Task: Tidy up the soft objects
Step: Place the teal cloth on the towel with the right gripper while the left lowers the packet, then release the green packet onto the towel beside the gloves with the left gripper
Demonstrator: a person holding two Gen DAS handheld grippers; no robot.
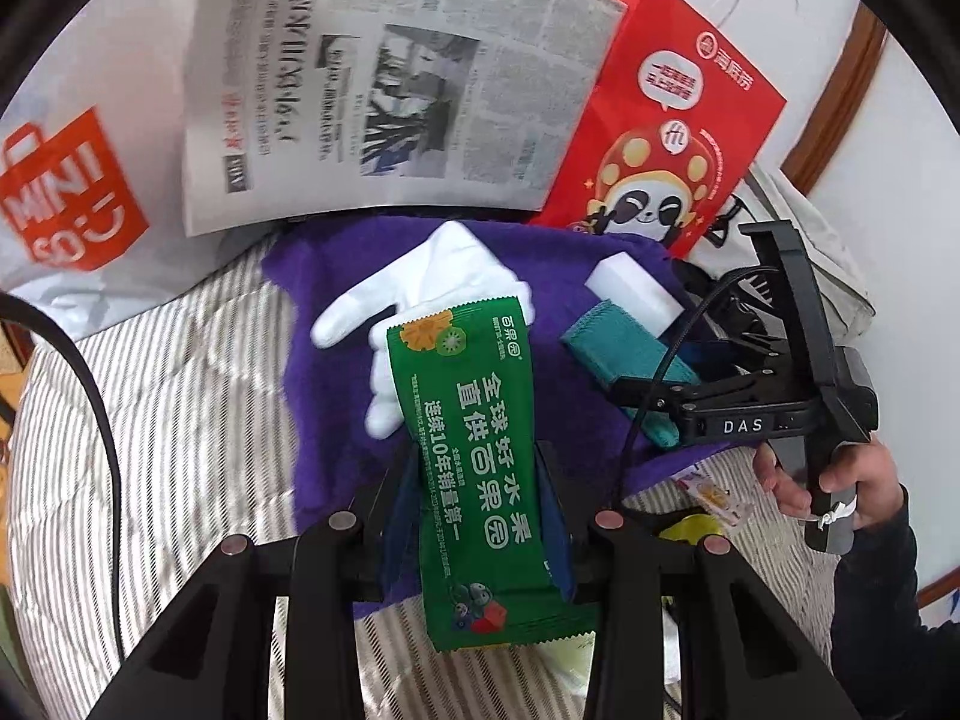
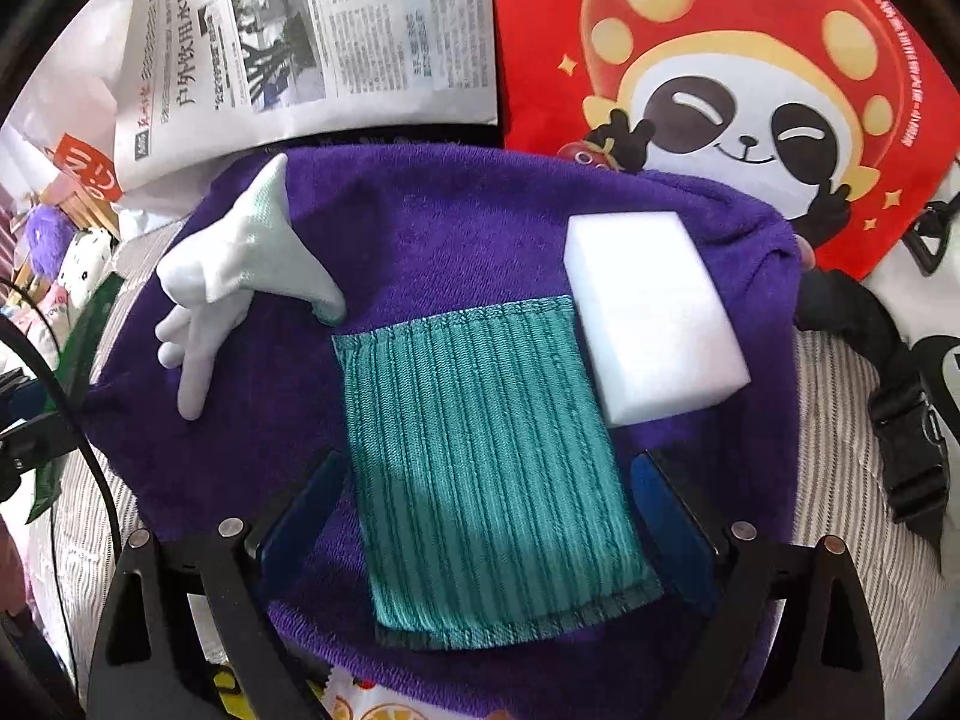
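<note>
A purple towel lies spread on a striped bed. On it lie a white glove, a white sponge block and a teal ribbed cloth. My left gripper is shut on a green snack packet, held above the towel's near edge, its tip over the glove. My right gripper is open, its blue pads either side of the teal cloth, low over it.
A newspaper and a red panda paper bag lie behind the towel. A white Miniso bag is at the left. Black straps and a buckle lie at the right. Small packets lie by the towel's near edge.
</note>
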